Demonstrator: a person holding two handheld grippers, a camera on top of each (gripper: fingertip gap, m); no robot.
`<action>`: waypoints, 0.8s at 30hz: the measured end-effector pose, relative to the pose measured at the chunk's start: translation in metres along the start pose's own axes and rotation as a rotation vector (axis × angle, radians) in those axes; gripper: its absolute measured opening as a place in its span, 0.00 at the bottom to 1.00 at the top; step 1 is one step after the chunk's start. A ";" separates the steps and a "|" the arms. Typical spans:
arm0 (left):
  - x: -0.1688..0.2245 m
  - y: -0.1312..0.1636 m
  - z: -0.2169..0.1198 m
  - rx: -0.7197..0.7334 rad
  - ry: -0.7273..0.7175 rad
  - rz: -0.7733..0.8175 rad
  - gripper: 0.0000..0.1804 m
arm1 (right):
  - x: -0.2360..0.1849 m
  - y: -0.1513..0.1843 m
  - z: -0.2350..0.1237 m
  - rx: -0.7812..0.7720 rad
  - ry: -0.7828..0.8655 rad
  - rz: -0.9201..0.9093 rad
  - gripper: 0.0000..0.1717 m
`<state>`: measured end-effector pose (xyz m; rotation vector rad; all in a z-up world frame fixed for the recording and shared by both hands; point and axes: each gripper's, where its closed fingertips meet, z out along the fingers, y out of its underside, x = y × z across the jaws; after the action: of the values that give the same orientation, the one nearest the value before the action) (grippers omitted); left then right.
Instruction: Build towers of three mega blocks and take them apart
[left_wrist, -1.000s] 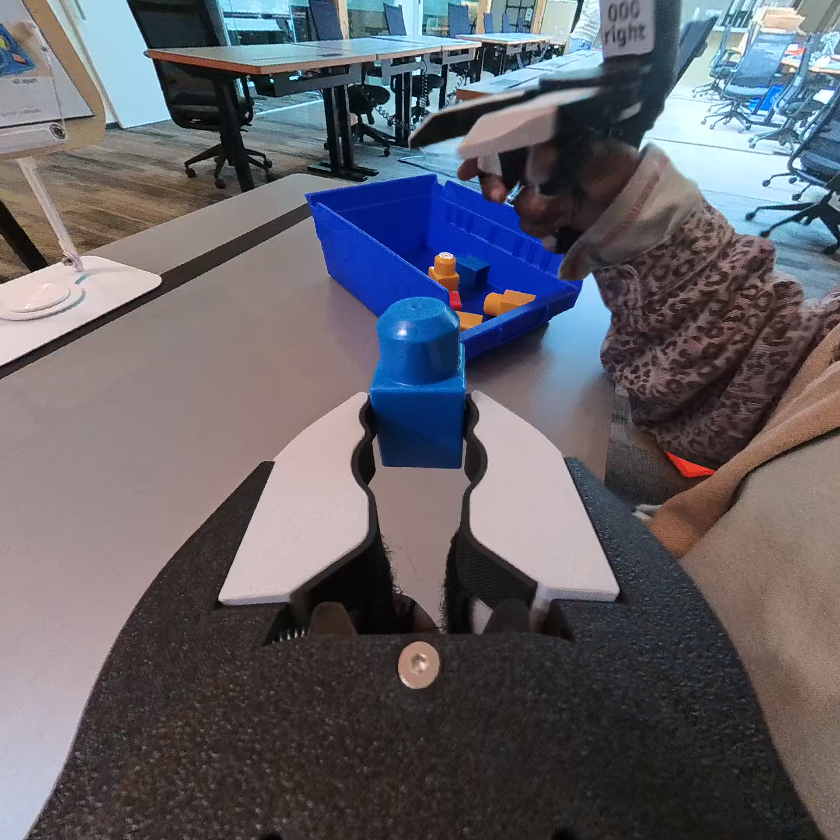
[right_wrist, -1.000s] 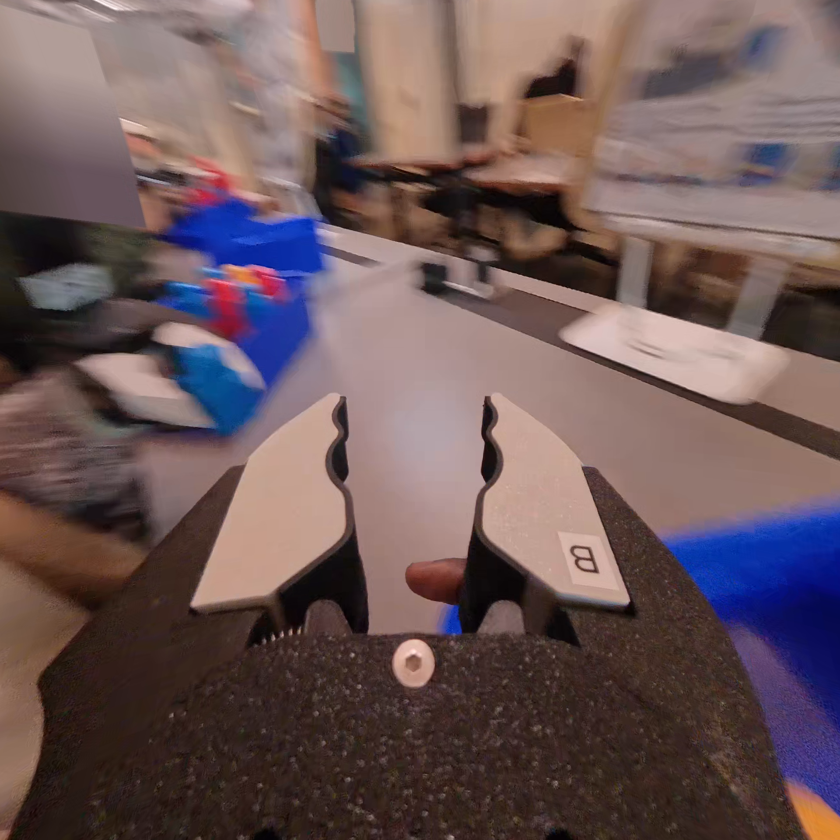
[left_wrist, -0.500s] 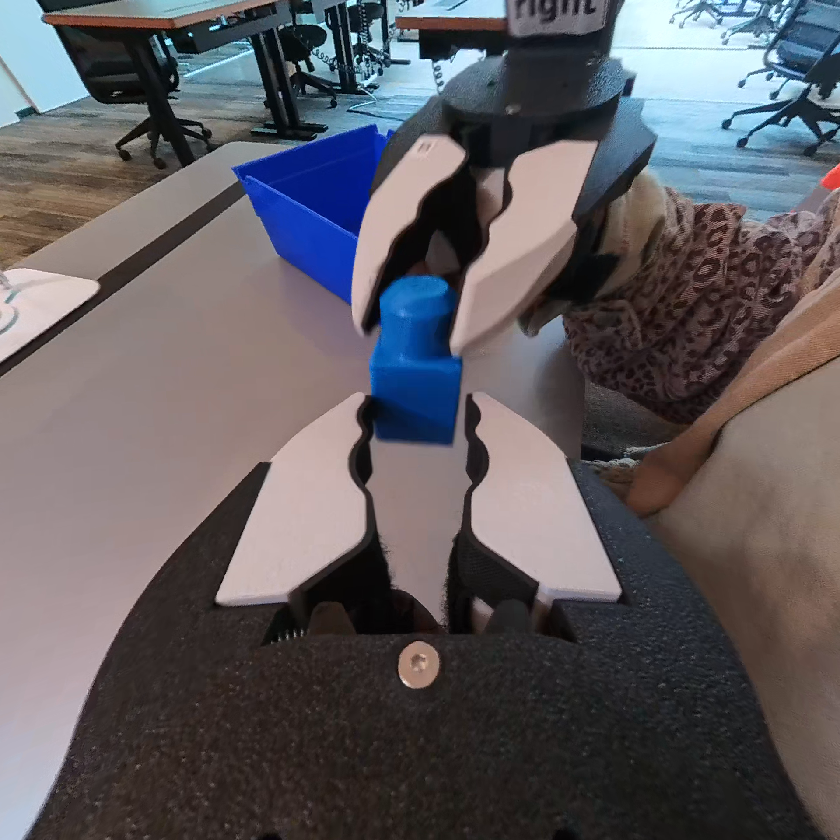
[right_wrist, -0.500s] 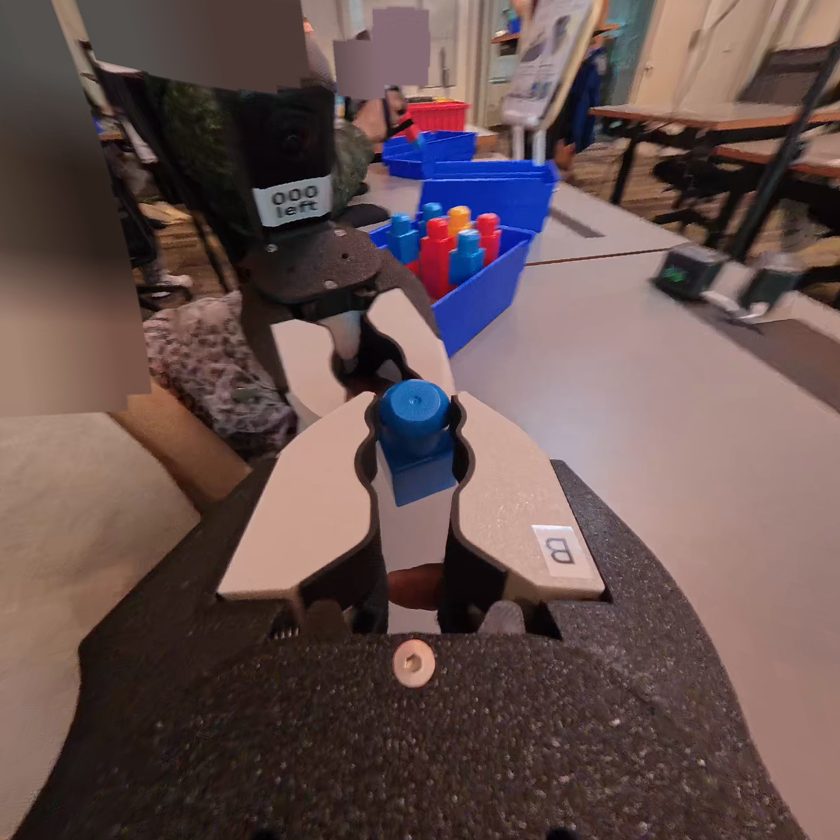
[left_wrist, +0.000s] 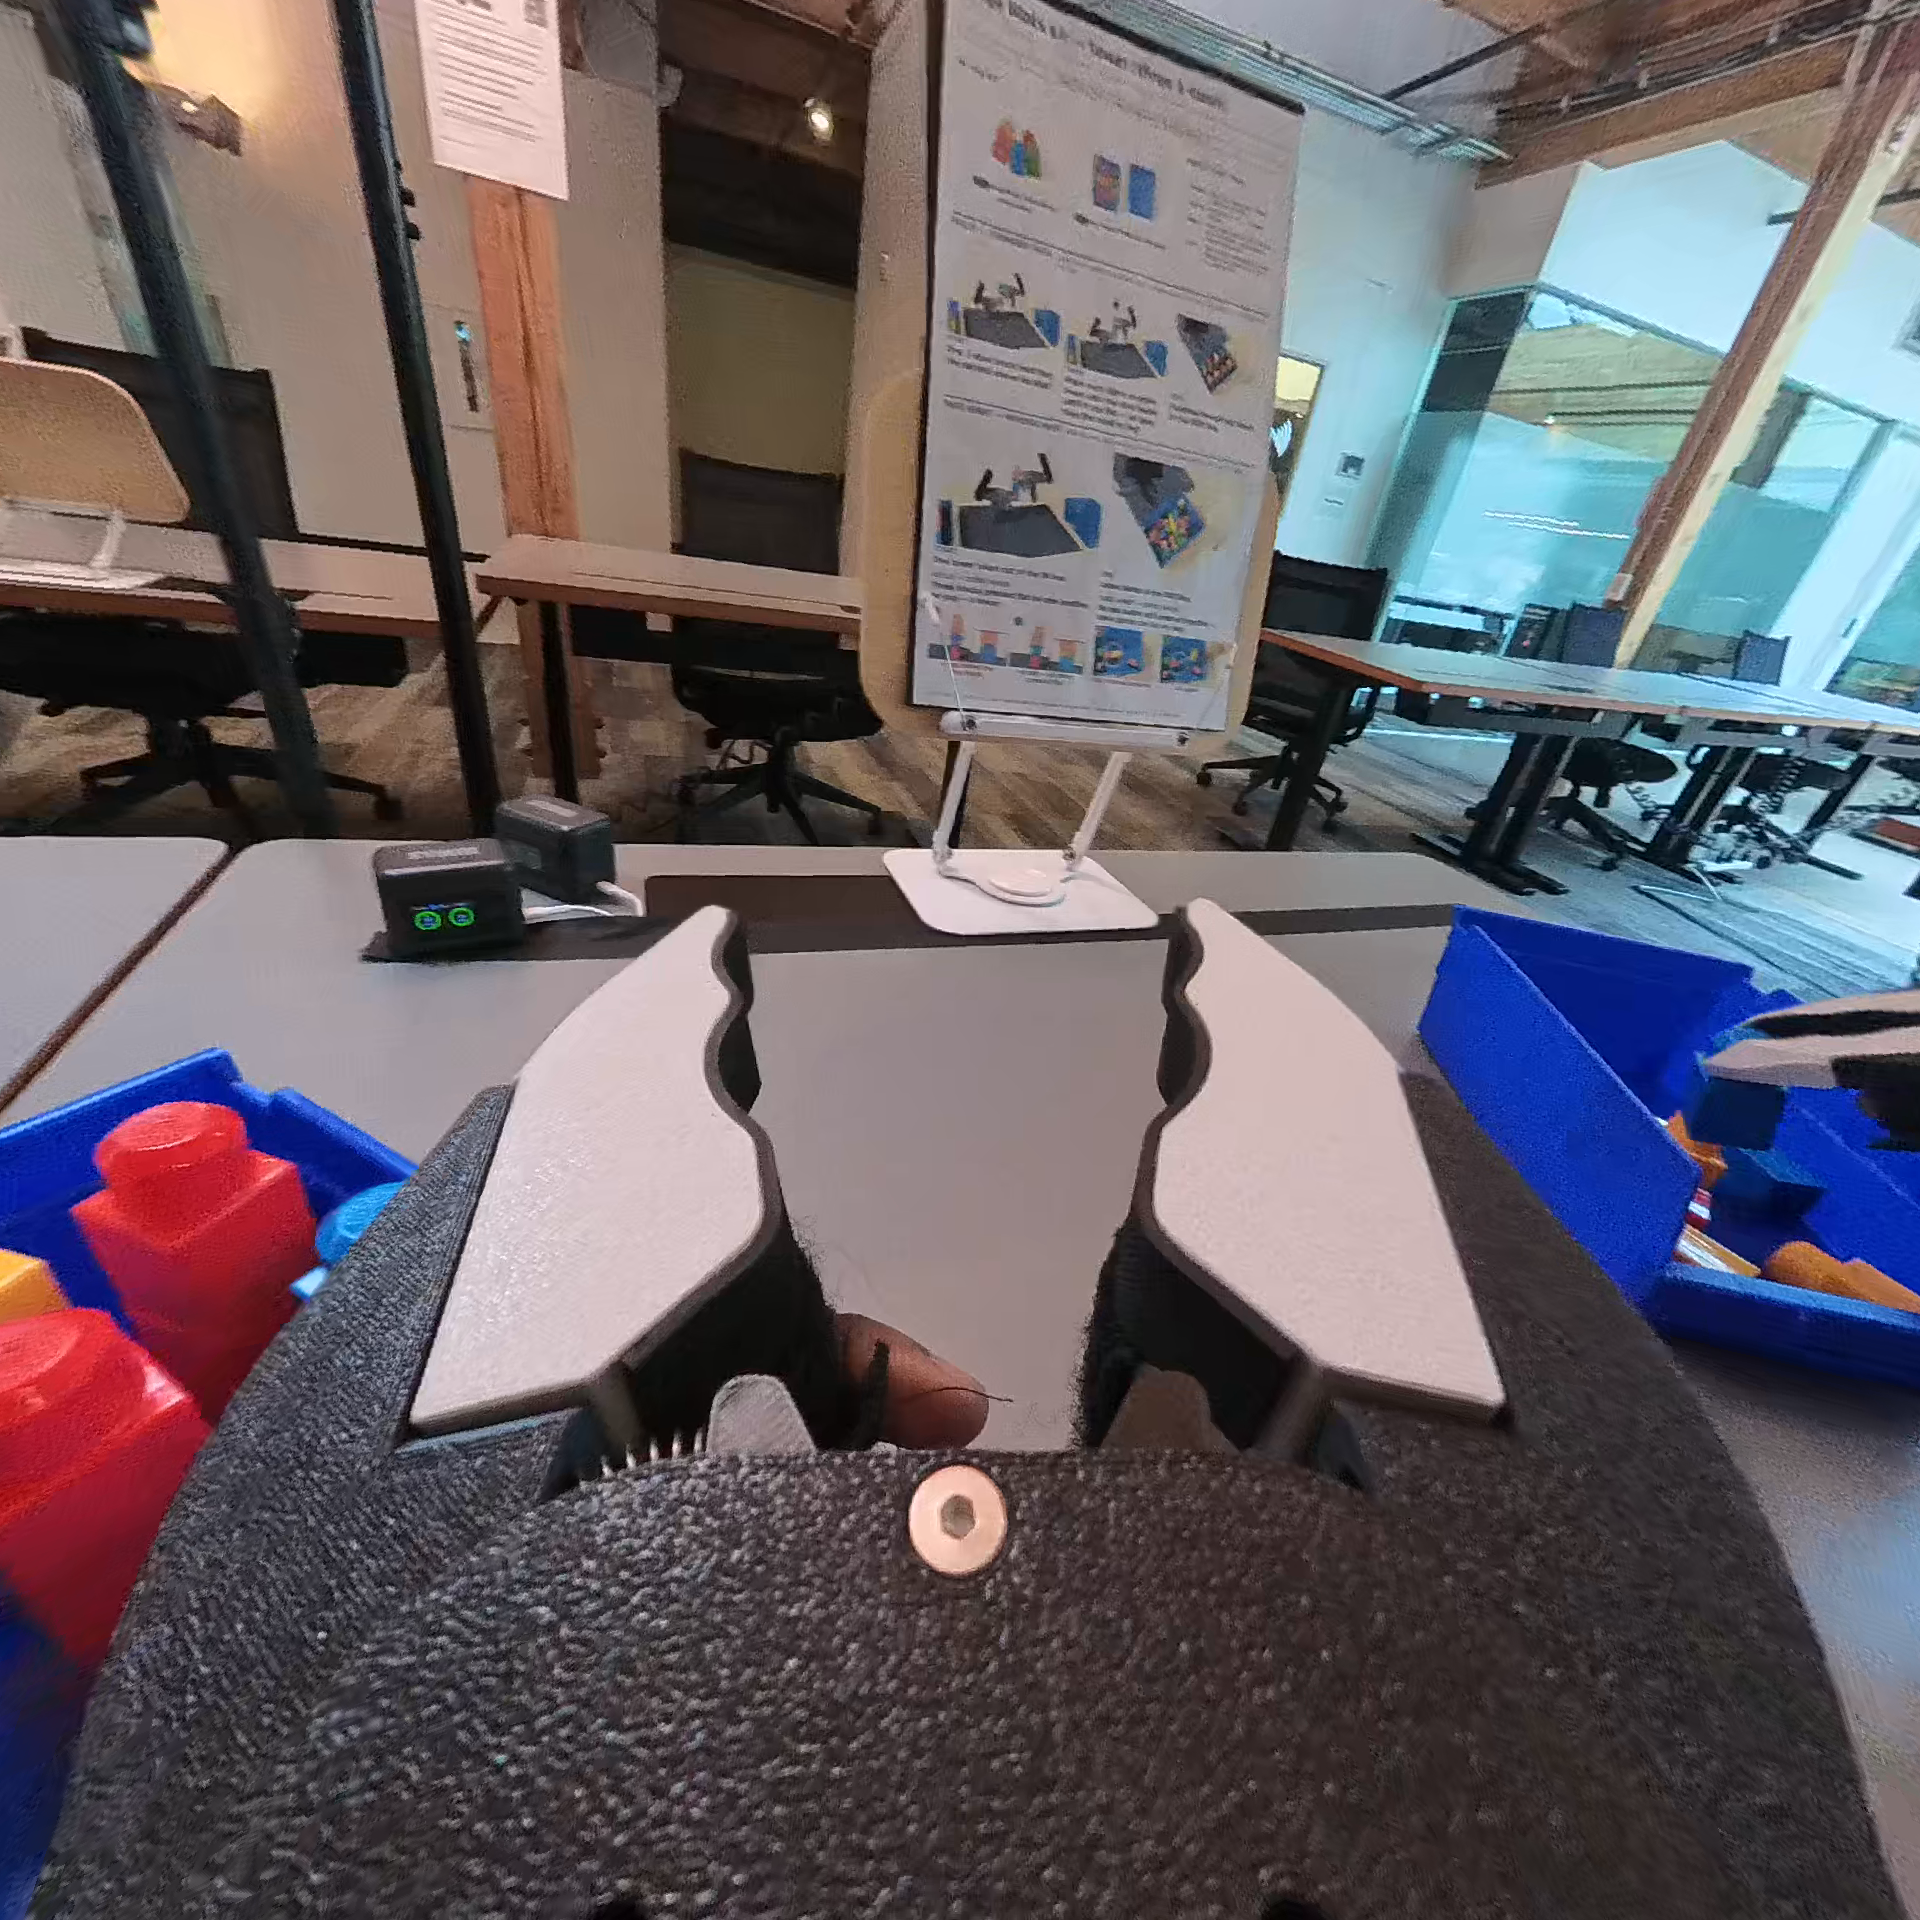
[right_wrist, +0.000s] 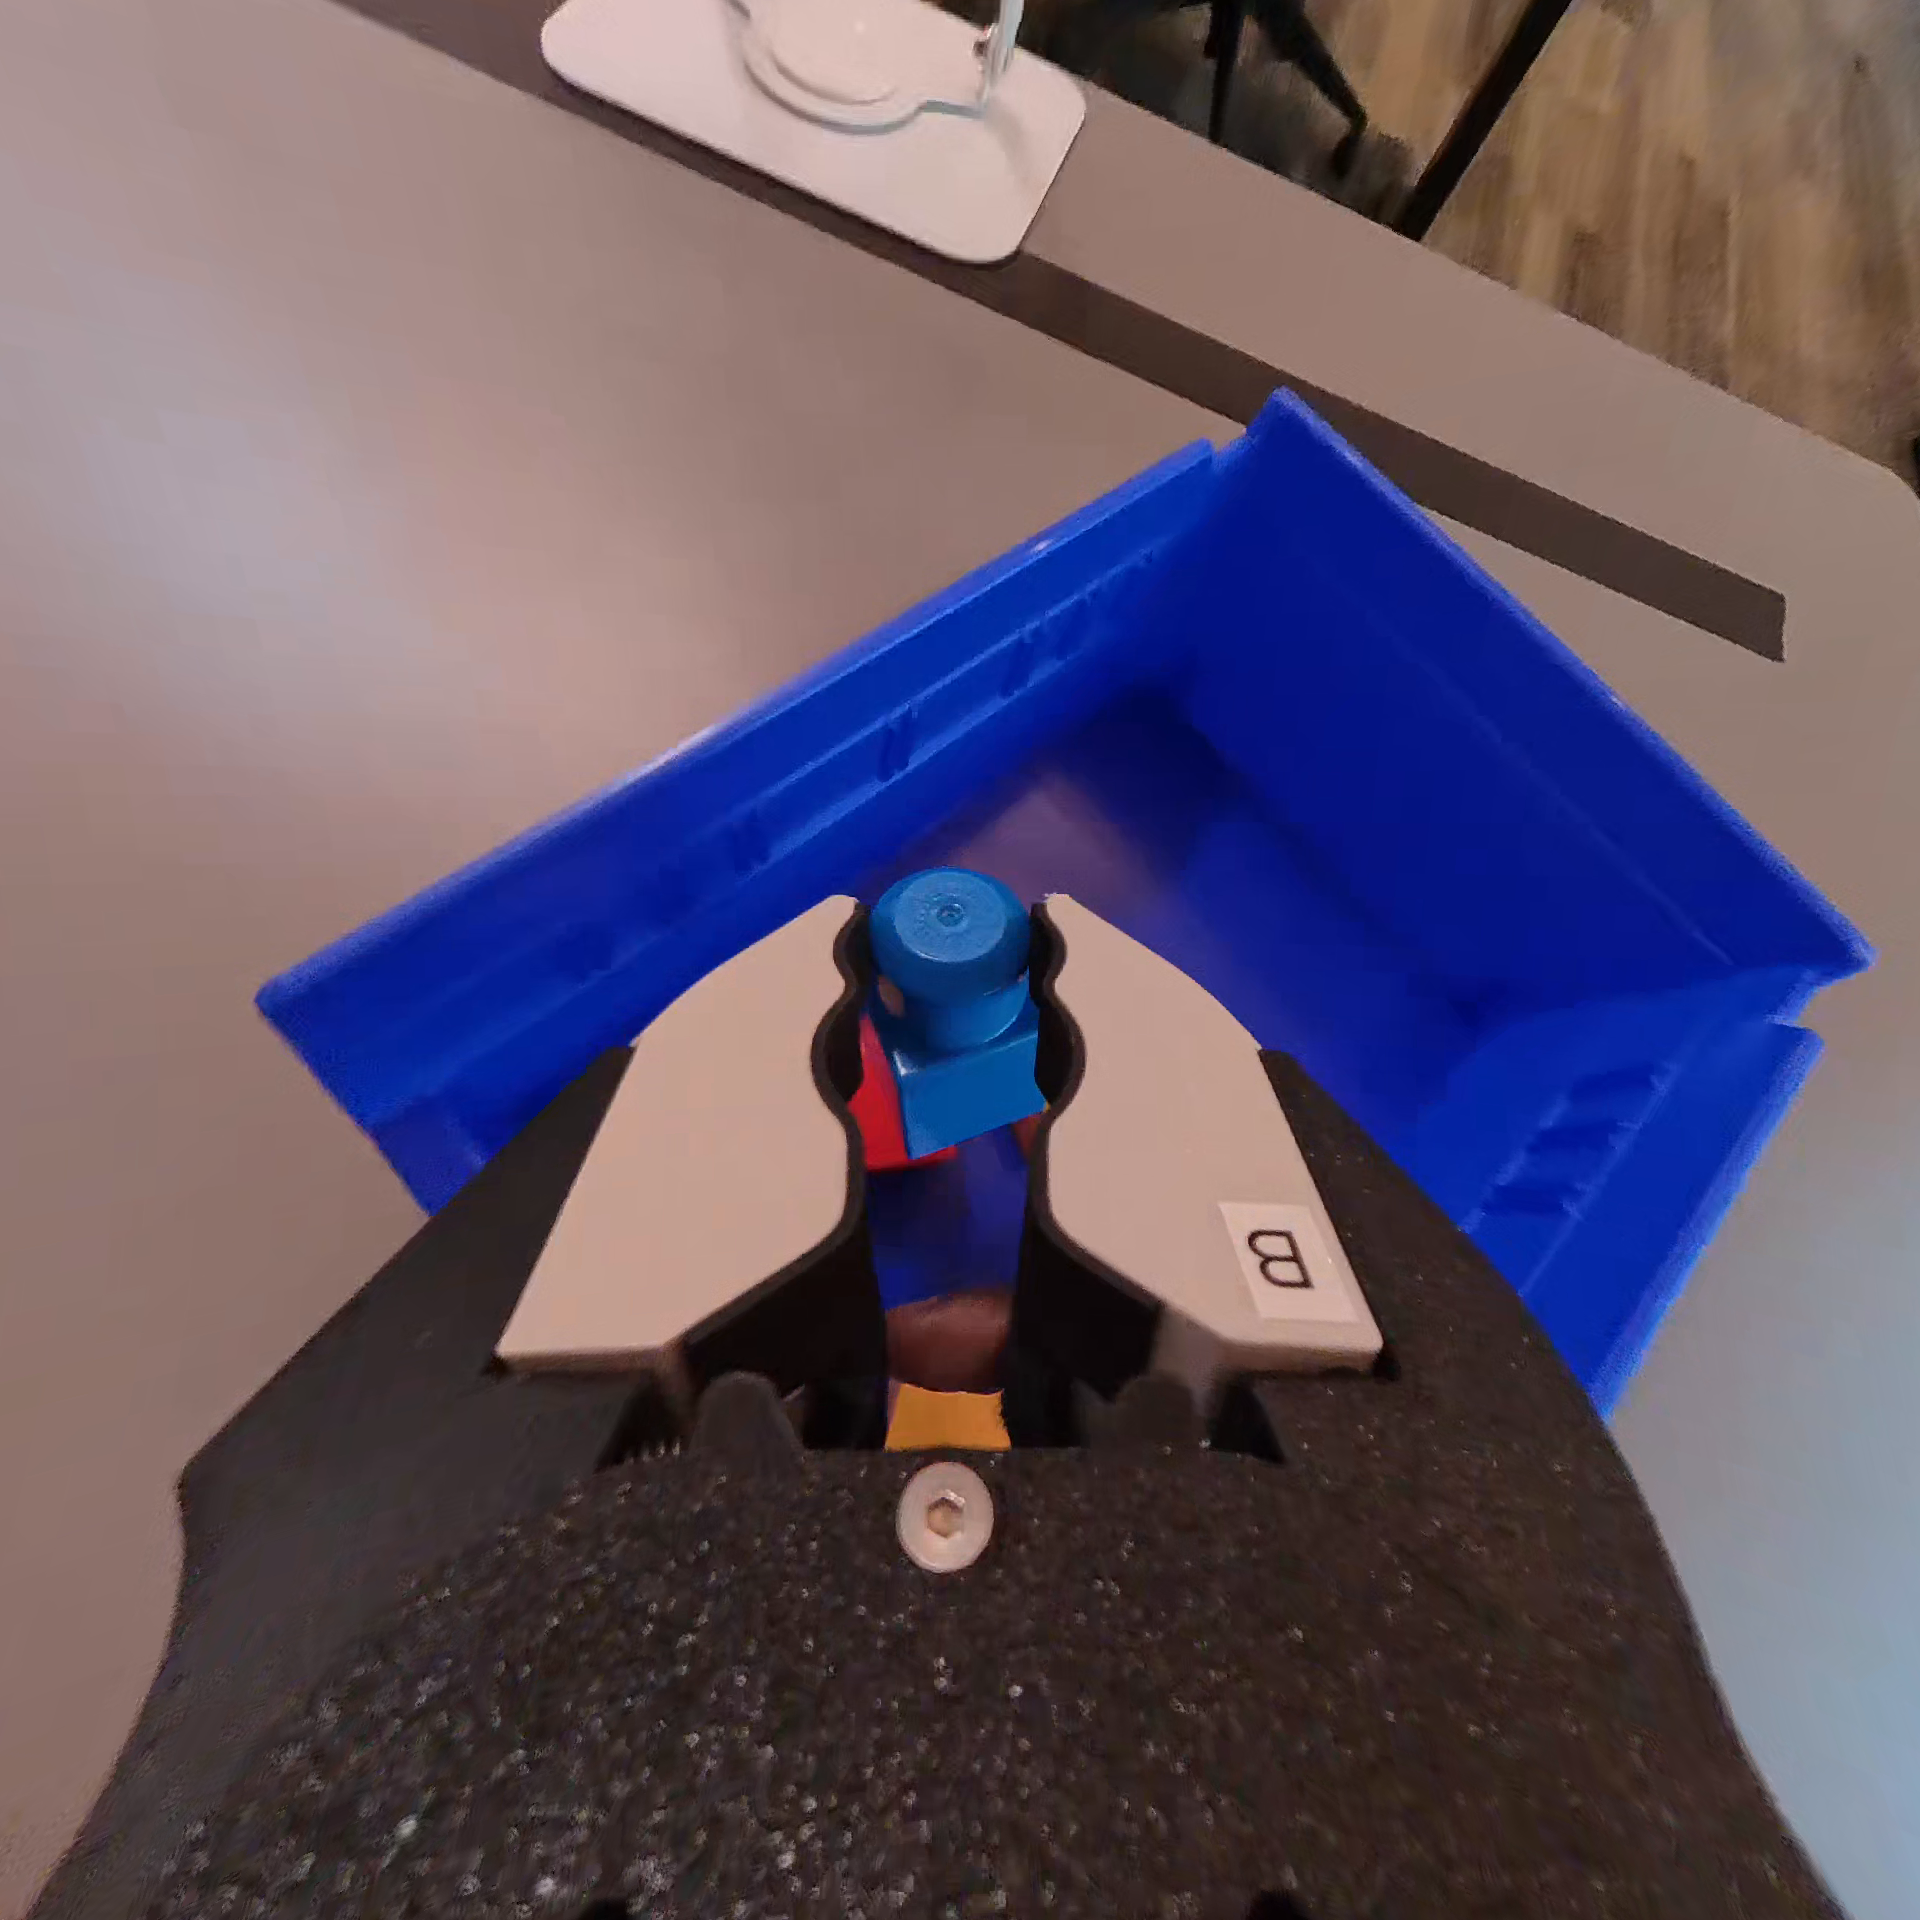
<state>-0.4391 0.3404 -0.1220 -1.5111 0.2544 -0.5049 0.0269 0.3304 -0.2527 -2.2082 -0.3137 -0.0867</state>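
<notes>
Your right gripper (right_wrist: 951, 940) pinched the blue block (right_wrist: 961, 1023) by its stud above the blue bin (right_wrist: 1507, 727). That tilted hold risked slipping. Your left gripper (left_wrist: 956, 997) stood spread, empty.

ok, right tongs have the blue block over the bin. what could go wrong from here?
1. The blue block sits tilted in the right tongs, held near the fingertips, so it could twist out early.
2. Released here, it may land on the red block below and bounce within the blue bin.
3. The left tongs are open, holding nothing, so no backup.
</notes>
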 end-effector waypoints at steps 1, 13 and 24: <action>-0.003 -0.002 -0.002 0.007 -0.007 0.003 0.42 | 0.001 -0.002 0.004 0.027 -0.006 0.018 0.17; -0.045 0.009 -0.015 -0.119 -0.161 0.126 0.42 | 0.031 -0.006 0.015 0.129 0.145 0.123 0.35; -0.163 0.089 -0.079 -0.744 -0.579 0.307 0.43 | 0.032 -0.035 -0.019 0.282 0.152 0.120 0.34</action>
<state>-0.6038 0.3454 -0.2391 -2.2133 0.2195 0.3278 0.0495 0.3418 -0.2084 -1.9232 -0.1012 -0.1354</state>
